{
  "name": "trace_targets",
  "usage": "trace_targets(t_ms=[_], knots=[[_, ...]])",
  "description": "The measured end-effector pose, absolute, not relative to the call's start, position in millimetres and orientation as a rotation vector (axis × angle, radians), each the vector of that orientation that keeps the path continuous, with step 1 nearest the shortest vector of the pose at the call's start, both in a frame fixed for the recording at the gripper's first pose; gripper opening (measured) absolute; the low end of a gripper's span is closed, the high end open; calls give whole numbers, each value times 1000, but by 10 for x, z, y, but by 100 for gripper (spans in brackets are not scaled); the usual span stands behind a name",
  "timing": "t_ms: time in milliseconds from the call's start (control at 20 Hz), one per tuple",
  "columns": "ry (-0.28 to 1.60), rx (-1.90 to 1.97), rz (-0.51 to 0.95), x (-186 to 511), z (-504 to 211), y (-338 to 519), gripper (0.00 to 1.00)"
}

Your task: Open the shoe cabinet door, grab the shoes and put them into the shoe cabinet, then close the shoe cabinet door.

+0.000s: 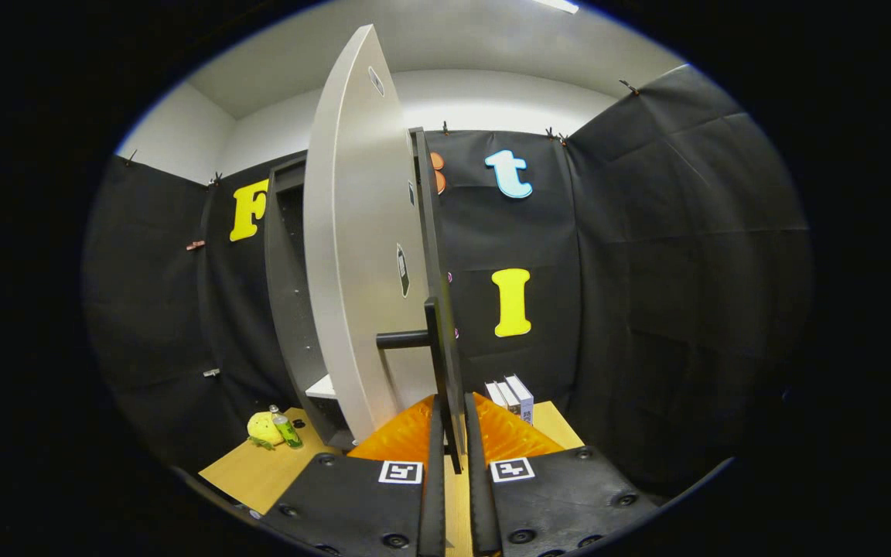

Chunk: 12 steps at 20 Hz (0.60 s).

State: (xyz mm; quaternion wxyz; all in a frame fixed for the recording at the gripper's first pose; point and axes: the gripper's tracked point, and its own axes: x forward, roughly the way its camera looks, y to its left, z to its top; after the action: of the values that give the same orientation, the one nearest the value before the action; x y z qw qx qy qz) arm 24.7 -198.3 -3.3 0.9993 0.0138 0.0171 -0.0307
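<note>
The shoe cabinet (291,309) is a tall dark box standing on the wooden table. Its pale grey door (360,255) is swung partly open and stands edge-on just ahead of me. Inside, a white shelf (323,387) shows behind the door's lower edge. A black bar handle (438,363) runs down the door's free edge, fixed by a short horizontal post. The lower end of that bar sits between my fingers. My gripper (452,437) is shut on the handle, with both pads pressed against its sides.
A yellow plush toy (262,428) and a green bottle (287,429) lie on the wooden table (260,472), left of the cabinet's foot. A few upright books (511,396) stand to the right, beyond the fingers. Black cloth walls close in all around.
</note>
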Motion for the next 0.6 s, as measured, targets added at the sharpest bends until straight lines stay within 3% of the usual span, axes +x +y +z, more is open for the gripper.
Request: trace_targets(t_ms=[200,600], knots=[[25,19,-79,85,-1,-2010,22],[23,34,14,-403,-327,-1283,17]])
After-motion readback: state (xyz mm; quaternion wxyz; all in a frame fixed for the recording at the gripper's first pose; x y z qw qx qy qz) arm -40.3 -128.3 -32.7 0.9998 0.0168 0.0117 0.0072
